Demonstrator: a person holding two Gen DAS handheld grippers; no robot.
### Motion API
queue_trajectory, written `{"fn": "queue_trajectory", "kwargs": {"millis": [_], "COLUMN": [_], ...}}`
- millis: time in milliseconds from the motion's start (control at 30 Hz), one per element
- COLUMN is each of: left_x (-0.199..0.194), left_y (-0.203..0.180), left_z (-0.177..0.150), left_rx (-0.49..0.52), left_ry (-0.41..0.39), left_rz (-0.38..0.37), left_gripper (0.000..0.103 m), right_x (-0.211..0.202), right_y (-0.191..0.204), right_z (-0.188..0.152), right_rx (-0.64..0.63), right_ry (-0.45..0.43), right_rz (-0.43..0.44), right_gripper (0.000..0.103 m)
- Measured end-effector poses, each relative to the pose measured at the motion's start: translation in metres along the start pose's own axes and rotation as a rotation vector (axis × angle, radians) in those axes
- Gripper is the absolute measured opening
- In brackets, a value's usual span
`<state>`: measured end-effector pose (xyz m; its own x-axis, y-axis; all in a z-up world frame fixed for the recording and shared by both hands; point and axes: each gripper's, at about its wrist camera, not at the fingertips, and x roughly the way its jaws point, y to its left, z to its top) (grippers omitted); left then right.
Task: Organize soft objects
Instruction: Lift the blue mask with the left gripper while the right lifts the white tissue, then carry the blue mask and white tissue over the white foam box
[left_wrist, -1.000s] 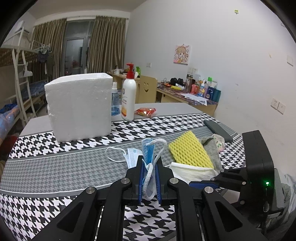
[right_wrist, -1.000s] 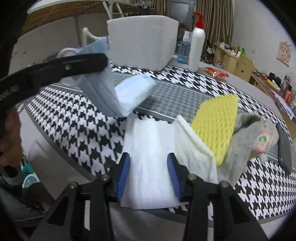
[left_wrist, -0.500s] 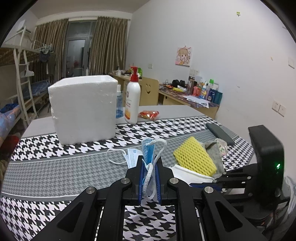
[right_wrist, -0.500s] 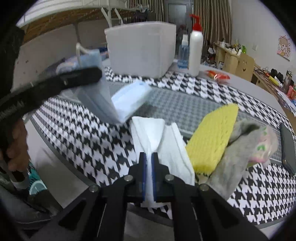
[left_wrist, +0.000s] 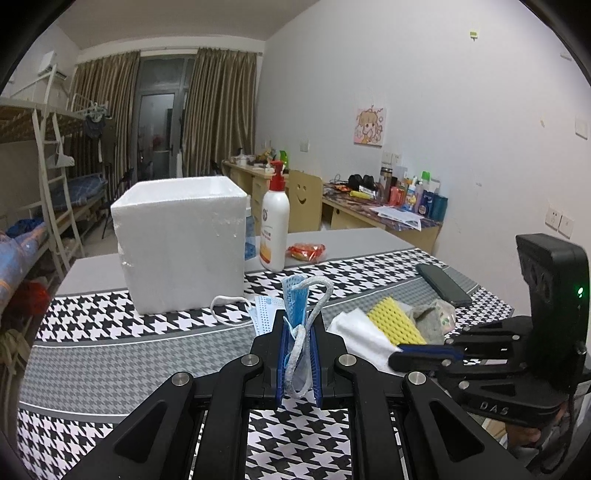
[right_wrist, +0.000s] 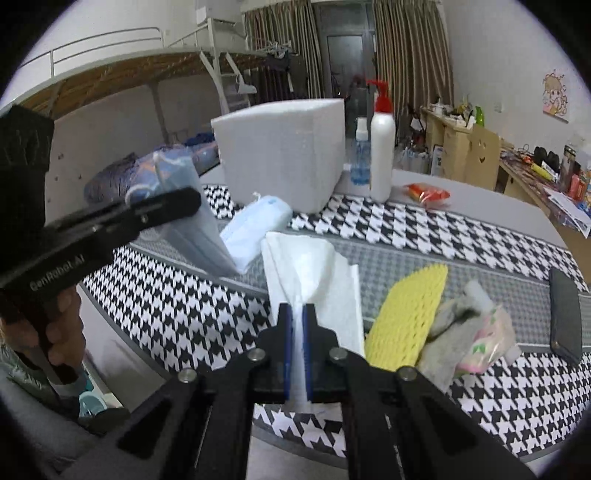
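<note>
A dormitory bedroom is shown. A metal bunk bed (left_wrist: 44, 192) with a ladder (left_wrist: 55, 206) and bedding is seen at the left, long curtains (left_wrist: 218, 110) are hung beside a balcony door (left_wrist: 157, 136), and wooden desks (left_wrist: 376, 218) cluttered with bottles and papers are lined along a wall decorated with a cartoon poster (left_wrist: 370, 126).

Matt woven houndstooth tablecloth (right_wrist: 424, 229); grainy white foam box (left_wrist: 181, 240); glossy plastic pump bottle (left_wrist: 274, 225) — soft pleated blue mask (left_wrist: 295, 306), fluffy white cloth (right_wrist: 314, 280), dimpled yellow sponge (right_wrist: 406, 317).
</note>
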<state>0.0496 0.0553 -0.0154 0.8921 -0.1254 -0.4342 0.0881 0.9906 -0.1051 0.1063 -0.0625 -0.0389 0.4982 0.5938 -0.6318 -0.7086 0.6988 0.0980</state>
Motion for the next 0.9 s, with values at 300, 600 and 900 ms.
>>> {"fn": "queue_trajectory", "kwargs": {"millis": [300, 600, 900], "left_x": [0.0, 0.002, 0.004], "left_y": [0.0, 0.002, 0.001], "left_z": [0.009, 0.022, 0.035], "left_rx": [0.021, 0.036, 0.062], "left_ry": [-0.017, -0.031, -0.044], "left_rz": [0.007, 0.017, 0.041], "left_gripper": [0.012, 0.012, 0.012], "right_x": [-0.007, -0.009, -0.013], "right_y": [-0.002, -0.004, -0.005], "right_z": [0.014, 0.031, 0.045], "right_rx": [0.007, 0.027, 0.03], "right_ry": [-0.051, -0.09, -0.119], "right_rz": [-0.016, -0.035, -0.053], "right_gripper": [0.008, 0.008, 0.008]}}
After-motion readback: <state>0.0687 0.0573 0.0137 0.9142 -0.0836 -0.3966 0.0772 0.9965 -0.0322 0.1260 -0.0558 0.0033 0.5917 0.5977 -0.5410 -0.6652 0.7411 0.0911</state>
